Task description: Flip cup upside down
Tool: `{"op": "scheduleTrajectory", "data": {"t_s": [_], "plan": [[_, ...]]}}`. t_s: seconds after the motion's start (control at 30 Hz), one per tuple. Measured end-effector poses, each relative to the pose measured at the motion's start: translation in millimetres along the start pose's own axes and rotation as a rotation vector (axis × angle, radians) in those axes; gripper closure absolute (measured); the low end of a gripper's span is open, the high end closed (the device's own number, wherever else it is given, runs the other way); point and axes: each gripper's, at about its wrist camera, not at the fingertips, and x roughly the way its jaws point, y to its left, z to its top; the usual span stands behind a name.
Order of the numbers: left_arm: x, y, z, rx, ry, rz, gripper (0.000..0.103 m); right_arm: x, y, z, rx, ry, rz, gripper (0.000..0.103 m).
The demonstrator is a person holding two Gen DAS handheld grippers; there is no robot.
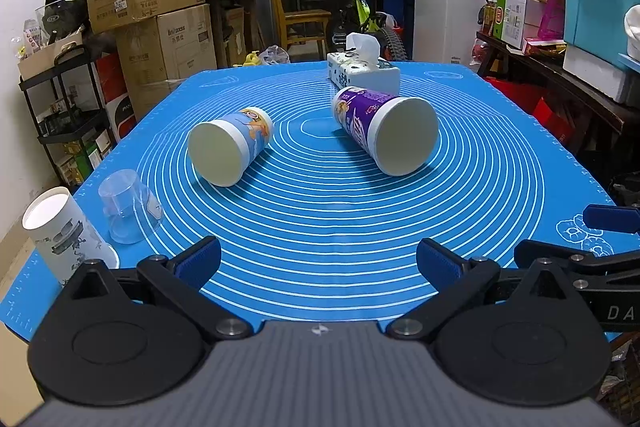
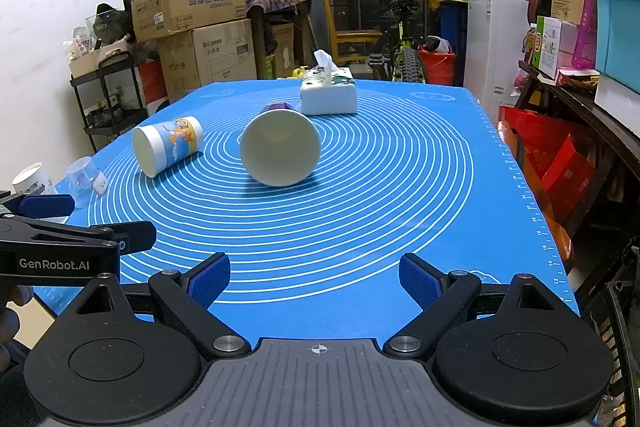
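I hold both tongs low at the near edge of the mat (image 1: 320, 227). My left gripper (image 1: 319, 261) and right gripper (image 2: 315, 279) gape wide, gripping nothing. Ahead of them lie a blue cup (image 1: 230, 145) and a purple cup (image 1: 386, 129), both tipped sideways, mouths toward me, well apart from the pads.

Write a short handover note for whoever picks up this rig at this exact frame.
Left gripper: open, empty, low over the near edge of the blue mat. Right gripper: open, empty, beside it.
Purple paper cup and blue paper cup lie on their sides mid-mat, mouths toward the grippers, tissue pack behind them.
At the near-left corner, a clear plastic cup and a white printed cup stand inverted.
Left: flip the two lying cups.
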Motion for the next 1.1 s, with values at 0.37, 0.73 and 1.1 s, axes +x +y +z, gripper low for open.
{"op": "scheduleTrajectory", "data": {"t_s": [0.37, 0.73, 1.1], "plan": [[0.2, -0.5, -0.4, -0.001, -0.001, -0.001, 0.001, 0.4, 0.3, -0.1, -0.001, 0.001, -0.001, 0.011], [0.6, -0.8, -1.0, -0.001, 0.001, -0.003, 0.001, 0.2, 0.6, 0.4, -0.003, 0.002, -0.002, 0.011], [0.6, -0.8, -1.0, -0.002, 0.001, -0.002, 0.001, -0.1, 0.8, 0.9, -0.004, 0.002, -0.002, 0.011]]}}
